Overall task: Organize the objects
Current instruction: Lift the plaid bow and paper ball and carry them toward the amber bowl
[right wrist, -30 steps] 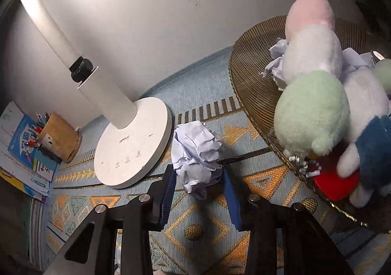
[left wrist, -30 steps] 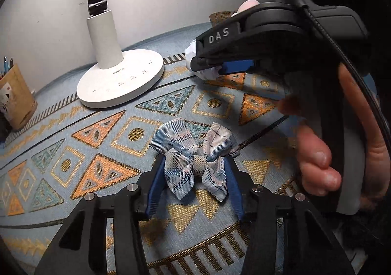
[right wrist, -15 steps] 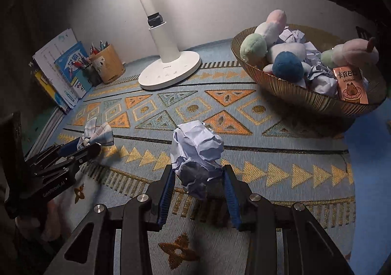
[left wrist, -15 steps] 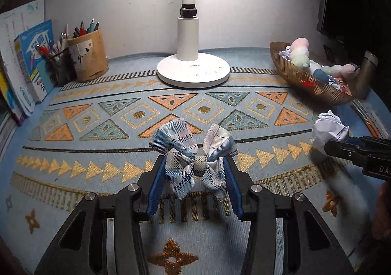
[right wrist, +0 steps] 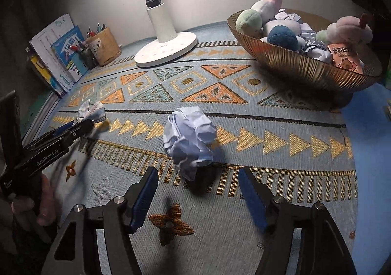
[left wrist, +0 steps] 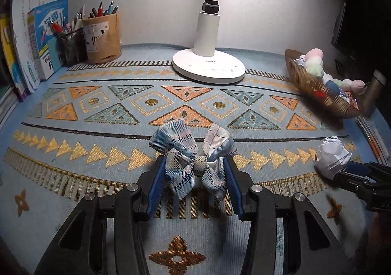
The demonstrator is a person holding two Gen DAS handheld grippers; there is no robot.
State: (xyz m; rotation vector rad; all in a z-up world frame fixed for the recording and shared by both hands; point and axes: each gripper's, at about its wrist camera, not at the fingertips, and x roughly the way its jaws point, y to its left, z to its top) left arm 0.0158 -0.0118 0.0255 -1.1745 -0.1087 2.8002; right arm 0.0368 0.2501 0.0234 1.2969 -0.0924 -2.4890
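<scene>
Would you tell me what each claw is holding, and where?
Left claw grips the plaid bow by its lower loops; right claw is open, crumpled paper released.

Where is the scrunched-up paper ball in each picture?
Left wrist view: the paper ball is at the far right edge, at the tip of the right gripper.
Right wrist view: the paper ball is in the middle, just ahead of the open right gripper, free of its fingers.
Shared landmark: the white lamp stands at the back in both.
</scene>
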